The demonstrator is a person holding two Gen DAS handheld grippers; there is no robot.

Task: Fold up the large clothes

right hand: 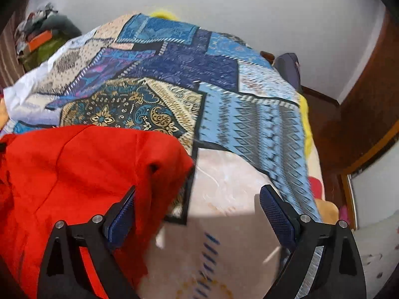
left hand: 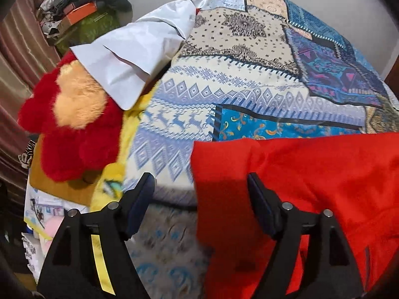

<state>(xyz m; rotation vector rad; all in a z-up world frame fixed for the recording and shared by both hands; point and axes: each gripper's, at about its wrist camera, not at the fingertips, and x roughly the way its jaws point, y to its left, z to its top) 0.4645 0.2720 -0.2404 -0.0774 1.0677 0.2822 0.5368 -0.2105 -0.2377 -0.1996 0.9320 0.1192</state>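
A large bright red garment (left hand: 311, 174) lies on the near part of a bed covered with a blue and cream patchwork spread (left hand: 224, 94). My left gripper (left hand: 199, 184) is open above the garment's left edge; the cloth runs under its right finger (left hand: 256, 194), and nothing is pinched. In the right wrist view the same red garment (right hand: 74, 169) fills the lower left, its right corner reaching between the jaws. My right gripper (right hand: 198, 194) is wide open over the patchwork spread (right hand: 249, 124), with the garment's edge lying by its left finger (right hand: 124, 206).
A red and beige plush toy (left hand: 74, 124) and a white cloth (left hand: 132, 57) lie on the bed's left side. A cluttered pile with an orange box (left hand: 82, 12) stands beyond, by a brown curtain (left hand: 15, 62). Dark wooden furniture (right hand: 361, 99) and a grey chair (right hand: 289, 69) stand to the right.
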